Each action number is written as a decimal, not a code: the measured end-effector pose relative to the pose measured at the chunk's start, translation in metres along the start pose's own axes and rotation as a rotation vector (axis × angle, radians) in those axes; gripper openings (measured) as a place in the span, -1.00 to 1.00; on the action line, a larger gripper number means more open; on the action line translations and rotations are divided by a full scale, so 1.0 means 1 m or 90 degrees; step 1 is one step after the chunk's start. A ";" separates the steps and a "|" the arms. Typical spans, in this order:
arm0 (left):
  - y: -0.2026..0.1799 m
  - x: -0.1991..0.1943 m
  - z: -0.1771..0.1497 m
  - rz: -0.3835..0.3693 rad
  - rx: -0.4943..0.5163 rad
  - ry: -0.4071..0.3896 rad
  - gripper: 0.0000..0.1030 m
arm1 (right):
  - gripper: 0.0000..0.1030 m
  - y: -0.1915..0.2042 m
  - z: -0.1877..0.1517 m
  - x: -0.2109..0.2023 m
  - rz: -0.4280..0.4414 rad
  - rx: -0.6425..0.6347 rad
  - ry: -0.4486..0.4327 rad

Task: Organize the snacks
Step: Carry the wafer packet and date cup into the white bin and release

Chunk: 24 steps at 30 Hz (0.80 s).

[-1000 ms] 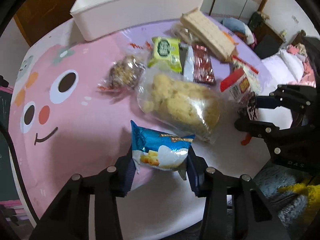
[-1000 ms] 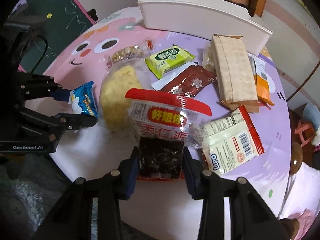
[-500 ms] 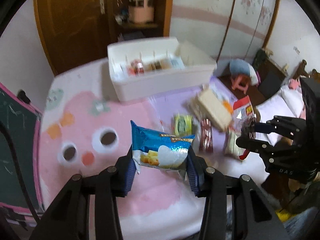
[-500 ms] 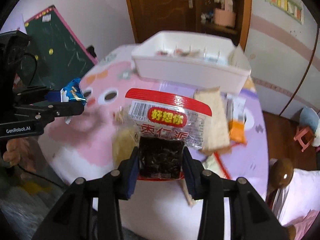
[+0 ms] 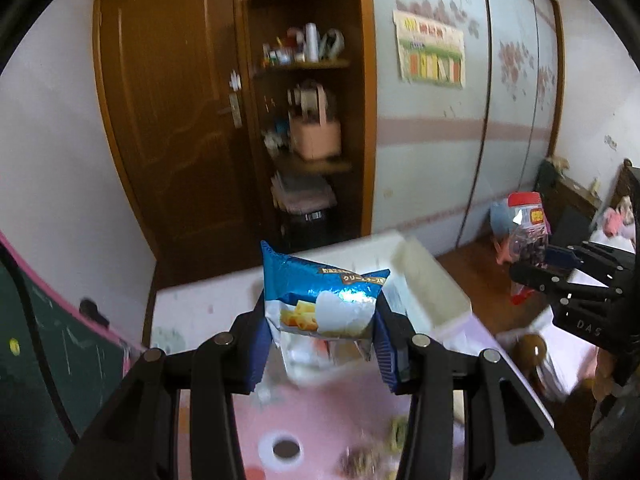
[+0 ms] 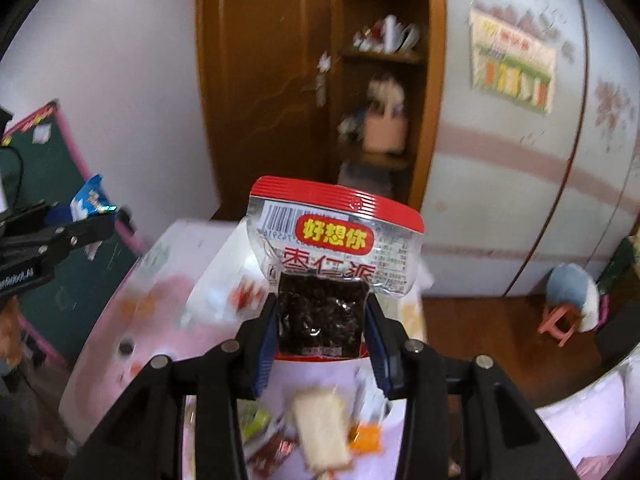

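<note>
Left gripper (image 5: 320, 344) clamped on blue snack packet (image 5: 322, 300), right gripper (image 6: 322, 320) clamped on red-topped date packet (image 6: 334, 240), long axis upright; white bin (image 5: 430, 286) lies just beyond, centre frame, nearer the left gripper, judging by its view

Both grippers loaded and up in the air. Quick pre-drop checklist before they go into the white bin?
1. Left gripper shut on the blue snack packet, clamped at both sides: ok.
2. Right gripper shut on the red-topped date snack bag, gripped at the dark lower end, label end sticking up: ok.
3. The two grippers are apart, not tangled: ok.
4. White bin in view ahead on the table: ok, though blurred.
5. Free compartment for each packet: cannot tell, the bin's inside is blurred and partly hidden behind the packets.
6. Loose snacks on the table clear of the path to the bin: cannot tell.
</note>
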<state>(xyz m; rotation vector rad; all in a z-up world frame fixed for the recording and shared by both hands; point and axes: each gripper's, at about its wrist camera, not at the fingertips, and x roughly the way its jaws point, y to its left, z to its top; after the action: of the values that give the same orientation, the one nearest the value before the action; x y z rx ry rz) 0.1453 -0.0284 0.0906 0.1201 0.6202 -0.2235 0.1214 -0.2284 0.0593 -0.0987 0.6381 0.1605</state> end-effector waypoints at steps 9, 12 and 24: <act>0.019 0.075 0.075 0.007 -0.051 -0.021 -0.16 | -0.21 -0.031 0.085 0.040 -0.066 0.054 -0.065; 0.020 0.115 0.075 0.001 -0.061 0.003 -0.16 | -0.21 -0.036 0.090 0.068 -0.060 0.067 -0.038; 0.023 0.237 0.032 0.013 -0.070 0.121 0.04 | -0.15 -0.028 0.038 0.188 -0.030 0.076 0.154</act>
<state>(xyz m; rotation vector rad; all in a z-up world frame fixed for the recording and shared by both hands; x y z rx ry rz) 0.3558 -0.0523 -0.0218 0.0412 0.8179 -0.1588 0.2976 -0.2280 -0.0221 -0.0174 0.8843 0.0644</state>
